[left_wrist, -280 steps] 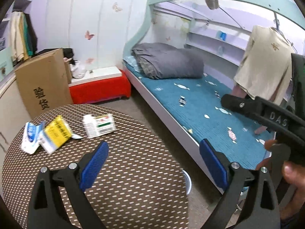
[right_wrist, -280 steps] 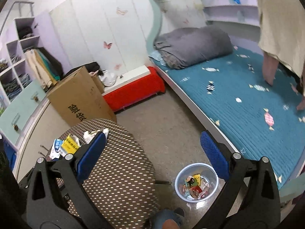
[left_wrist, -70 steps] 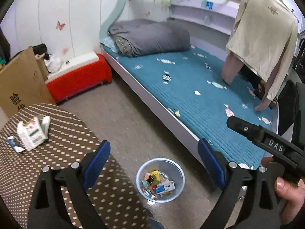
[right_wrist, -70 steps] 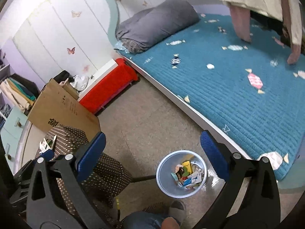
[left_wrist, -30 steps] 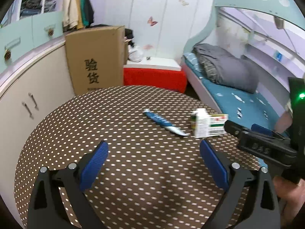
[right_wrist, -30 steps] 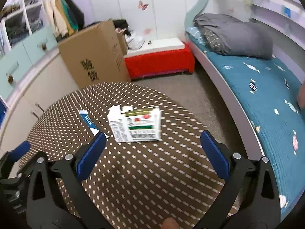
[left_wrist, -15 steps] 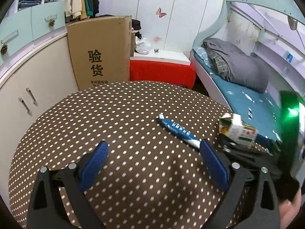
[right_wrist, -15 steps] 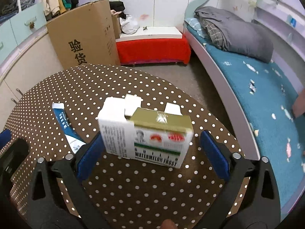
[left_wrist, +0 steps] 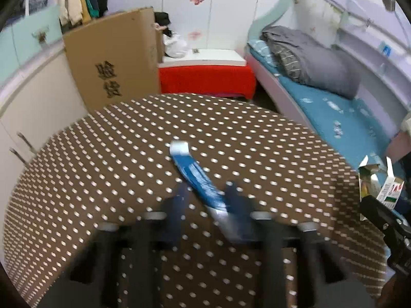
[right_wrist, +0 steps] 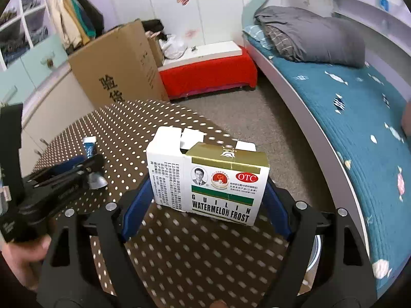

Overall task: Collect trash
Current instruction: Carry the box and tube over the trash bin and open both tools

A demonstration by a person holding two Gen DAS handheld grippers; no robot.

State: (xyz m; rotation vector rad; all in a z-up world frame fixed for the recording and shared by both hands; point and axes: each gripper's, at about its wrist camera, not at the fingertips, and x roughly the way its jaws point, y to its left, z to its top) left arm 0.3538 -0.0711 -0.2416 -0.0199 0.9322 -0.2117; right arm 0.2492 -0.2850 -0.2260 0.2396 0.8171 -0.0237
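Note:
A blue and white tube (left_wrist: 195, 174) lies on the round brown dotted table (left_wrist: 102, 154). My left gripper (left_wrist: 208, 200) is blurred; its jaws stand narrowed on either side of the tube's near end. The tube's far end also shows in the right wrist view (right_wrist: 90, 146), with the left gripper (right_wrist: 84, 172) over it. My right gripper (right_wrist: 205, 200) is shut on a white and gold medicine box (right_wrist: 208, 179) with open flaps, held just above the table. The box shows at the right edge of the left wrist view (left_wrist: 377, 184).
A large cardboard box (left_wrist: 113, 61) stands behind the table. A red bench (left_wrist: 205, 82) sits at the wall. A bed with a blue mattress (right_wrist: 359, 118) and grey bedding (right_wrist: 308, 36) runs along the right. A cabinet (left_wrist: 30, 97) is at the left.
My left gripper has moved forward over the tube and its jaws have narrowed around it. My right gripper has closed on the medicine box and lifted it slightly.

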